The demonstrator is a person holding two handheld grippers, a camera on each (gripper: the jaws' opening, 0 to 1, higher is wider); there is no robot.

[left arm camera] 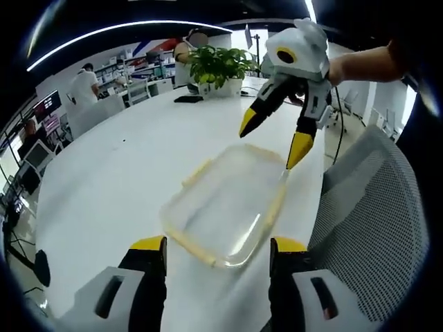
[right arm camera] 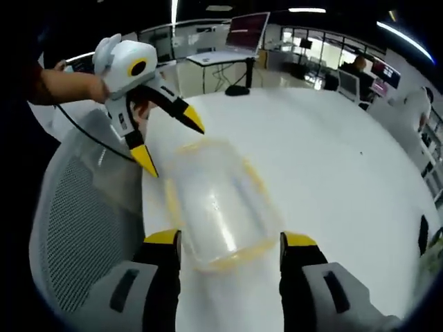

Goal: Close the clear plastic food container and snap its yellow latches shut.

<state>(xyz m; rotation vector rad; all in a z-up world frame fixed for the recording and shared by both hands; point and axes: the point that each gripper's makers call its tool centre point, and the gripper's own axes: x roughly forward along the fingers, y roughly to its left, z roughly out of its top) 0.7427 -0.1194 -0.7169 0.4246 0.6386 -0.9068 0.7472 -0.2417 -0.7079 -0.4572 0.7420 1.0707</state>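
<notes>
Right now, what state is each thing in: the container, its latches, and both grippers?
Container: lid on, lying flat on the white table, touched by neither gripper.
Yellow latches: whether snapped shut cannot be told.
Left gripper: open, holding nothing, jaws pointing down at one end of the container.
Right gripper: open, holding nothing, jaws pointing down at the opposite end.

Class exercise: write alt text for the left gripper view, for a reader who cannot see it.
A clear plastic food container with yellow latches sits on a white table, between the open left gripper below and the open right gripper reaching from above. A mesh chair stands beside it, a potted plant behind.
</notes>
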